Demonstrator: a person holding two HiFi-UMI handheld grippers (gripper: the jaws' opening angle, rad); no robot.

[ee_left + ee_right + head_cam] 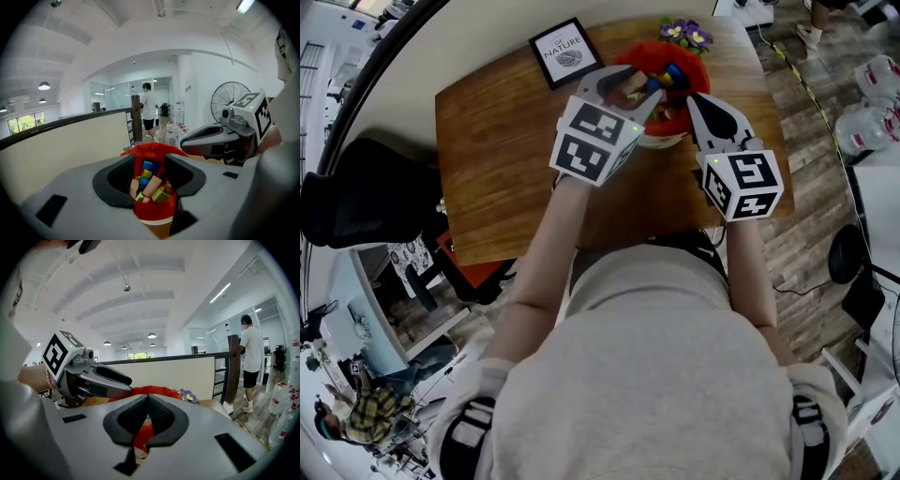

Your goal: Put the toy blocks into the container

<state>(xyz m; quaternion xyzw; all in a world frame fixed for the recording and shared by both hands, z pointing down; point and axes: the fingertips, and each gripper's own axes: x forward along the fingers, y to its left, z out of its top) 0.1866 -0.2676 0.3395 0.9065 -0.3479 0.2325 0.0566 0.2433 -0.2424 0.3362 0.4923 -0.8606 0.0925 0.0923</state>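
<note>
Many toy blocks (pixel 150 186) in red container (pixel 154 212), left tongs (pixel 150 172) released above, right tongs (pixel 147 400) clenched

Toy blocks (pixel 151 183), multicoloured, are seen heaped inside the red container (pixel 154 214), upright near the table's far edge.

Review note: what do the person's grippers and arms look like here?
Both the left gripper and right gripper are grey plastic with black ribbed pads, each carrying a white cube printed with black square markers. The person wears a light grey top, forearms bare.
</note>
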